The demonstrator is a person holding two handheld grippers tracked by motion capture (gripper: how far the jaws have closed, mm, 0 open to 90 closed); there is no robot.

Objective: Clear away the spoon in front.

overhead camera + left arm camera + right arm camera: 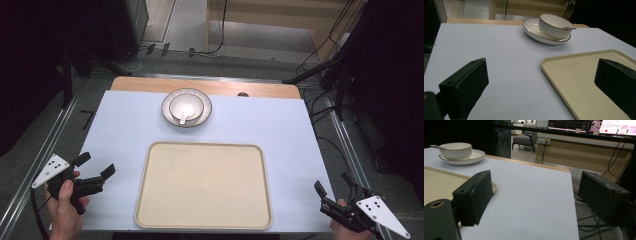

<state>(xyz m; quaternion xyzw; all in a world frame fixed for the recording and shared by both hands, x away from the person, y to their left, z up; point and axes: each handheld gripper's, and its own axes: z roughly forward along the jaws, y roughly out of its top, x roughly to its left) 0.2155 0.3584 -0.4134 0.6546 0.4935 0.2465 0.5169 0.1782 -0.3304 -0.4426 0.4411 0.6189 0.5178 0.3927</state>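
Bare tray point(204, 186) mid-table; stacked plate point(186, 107) and bowl point(186, 106) stand beyond.

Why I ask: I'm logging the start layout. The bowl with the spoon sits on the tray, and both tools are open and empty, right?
Not quite. The bowl with the spoon sits on a plate beyond the tray, as the high view shows. The left tool and right tool are open and empty.
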